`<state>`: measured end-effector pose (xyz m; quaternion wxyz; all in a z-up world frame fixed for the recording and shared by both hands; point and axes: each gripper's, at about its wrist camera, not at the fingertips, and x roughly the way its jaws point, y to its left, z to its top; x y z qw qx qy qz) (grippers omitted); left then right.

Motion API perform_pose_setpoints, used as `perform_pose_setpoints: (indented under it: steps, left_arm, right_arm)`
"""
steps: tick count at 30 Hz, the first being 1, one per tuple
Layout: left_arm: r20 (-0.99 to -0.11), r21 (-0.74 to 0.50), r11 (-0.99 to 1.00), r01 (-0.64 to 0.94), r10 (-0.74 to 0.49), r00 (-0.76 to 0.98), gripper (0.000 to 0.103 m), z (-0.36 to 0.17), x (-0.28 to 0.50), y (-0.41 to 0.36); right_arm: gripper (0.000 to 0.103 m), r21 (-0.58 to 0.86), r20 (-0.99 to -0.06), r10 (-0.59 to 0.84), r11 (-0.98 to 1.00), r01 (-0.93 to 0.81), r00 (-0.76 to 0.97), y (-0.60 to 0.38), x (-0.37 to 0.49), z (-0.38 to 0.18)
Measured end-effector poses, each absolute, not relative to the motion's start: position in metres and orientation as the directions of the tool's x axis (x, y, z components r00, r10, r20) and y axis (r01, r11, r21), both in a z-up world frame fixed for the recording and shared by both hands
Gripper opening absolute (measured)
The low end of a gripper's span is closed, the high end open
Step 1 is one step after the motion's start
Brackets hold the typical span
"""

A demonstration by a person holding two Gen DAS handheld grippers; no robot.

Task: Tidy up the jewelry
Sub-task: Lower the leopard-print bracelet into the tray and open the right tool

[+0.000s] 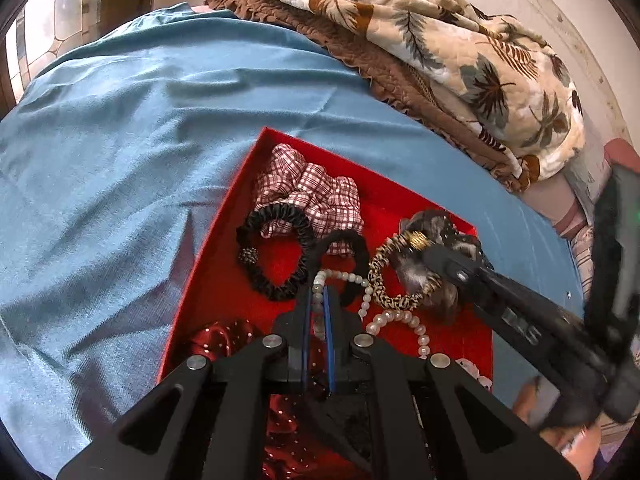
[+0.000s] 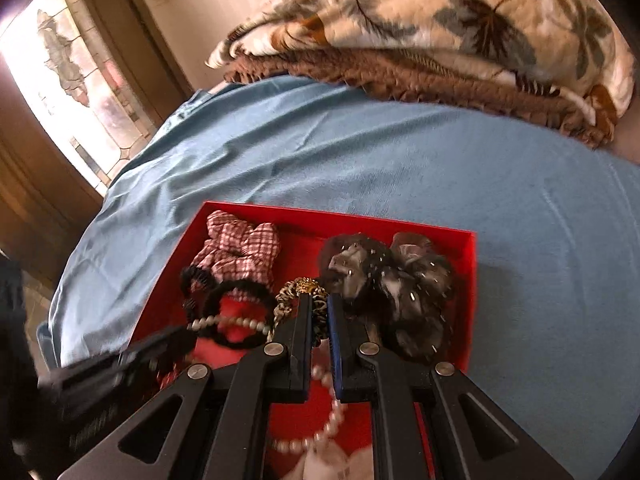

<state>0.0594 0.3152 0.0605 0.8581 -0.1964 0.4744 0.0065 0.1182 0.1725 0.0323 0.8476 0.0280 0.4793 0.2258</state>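
A red tray (image 1: 224,248) on the blue cloth holds hair ties and a string of pearls (image 1: 394,316). My left gripper (image 1: 318,294) is shut on the pearls, which run up between its blue pads. From the right, my right gripper (image 1: 430,254) reaches in to the gold-and-black patterned hair tie (image 1: 380,276). In the right wrist view the right gripper (image 2: 320,300) is shut on that patterned tie (image 2: 316,320), beside a grey-black fluffy scrunchie (image 2: 392,284). The left gripper (image 2: 186,334) enters from the left, and the pearls (image 2: 228,322) stretch away from it.
Also in the tray are a red-checked scrunchie (image 1: 316,192), a ribbed black tie (image 1: 276,256), a plain black tie (image 1: 356,248) and a dark red dotted scrunchie (image 1: 224,340). A folded leaf-print blanket (image 1: 460,52) lies behind on the blue cloth (image 1: 120,160). A doorway (image 2: 60,80) shows at left.
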Motion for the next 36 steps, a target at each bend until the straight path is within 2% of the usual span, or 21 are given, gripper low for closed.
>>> perform_pose_setpoints:
  steps: [13, 16, 17, 18, 19, 20, 21, 22, 27, 30, 36]
  left_arm:
    - [-0.821, -0.318, 0.927, -0.2, -0.163, 0.547, 0.006, 0.06, 0.06, 0.312]
    - [-0.816, -0.317, 0.928, -0.196, -0.162, 0.555, 0.006, 0.062, 0.059, 0.312]
    - [-0.814, -0.318, 0.929, -0.192, -0.163, 0.557, 0.007, 0.063, 0.058, 0.312]
    - [-0.812, -0.316, 0.93, -0.189, -0.162, 0.56, 0.013, 0.065, 0.058, 0.311]
    - [-0.81, -0.313, 0.932, -0.185, -0.16, 0.564, 0.023, 0.066, 0.057, 0.31]
    - [-0.806, -0.309, 0.934, -0.181, -0.156, 0.571, 0.029, 0.068, 0.055, 0.309]
    - [-0.802, -0.308, 0.935, -0.178, -0.154, 0.577, 0.039, 0.07, 0.054, 0.308]
    - [-0.796, -0.307, 0.936, -0.174, -0.152, 0.586, 0.045, 0.072, 0.052, 0.307]
    - [-0.779, -0.288, 0.948, -0.136, -0.149, 0.608, 0.047, 0.078, 0.047, 0.297]
    - [-0.775, -0.252, 0.959, -0.131, -0.119, 0.62, 0.048, 0.08, 0.044, 0.291]
    - [-0.738, -0.184, 0.973, -0.142, -0.042, 0.673, 0.056, 0.09, 0.033, 0.28]
  right_arm:
    - [0.009, 0.242, -0.823, 0.385, 0.903, -0.356, 0.418, 0.179, 0.126, 0.021]
    - [0.013, 0.268, -0.811, 0.408, 0.896, -0.353, 0.42, 0.176, 0.124, 0.028]
    - [0.018, 0.278, -0.806, 0.417, 0.893, -0.353, 0.42, 0.174, 0.123, 0.031]
    - [0.025, 0.285, -0.8, 0.425, 0.891, -0.354, 0.425, 0.172, 0.122, 0.035]
    - [0.028, 0.287, -0.793, 0.428, 0.89, -0.354, 0.434, 0.17, 0.12, 0.04]
    - [0.032, 0.288, -0.788, 0.43, 0.89, -0.354, 0.44, 0.169, 0.119, 0.043]
    - [0.032, 0.292, -0.782, 0.436, 0.888, -0.355, 0.446, 0.166, 0.118, 0.048]
    - [0.032, 0.297, -0.776, 0.441, 0.886, -0.355, 0.451, 0.163, 0.116, 0.052]
    - [0.033, 0.306, -0.76, 0.443, 0.889, -0.34, 0.476, 0.147, 0.108, 0.067]
    - [0.037, 0.31, -0.754, 0.439, 0.893, -0.326, 0.488, 0.133, 0.099, 0.073]
    - [0.04, 0.288, -0.751, 0.415, 0.906, -0.311, 0.514, 0.097, 0.074, 0.079]
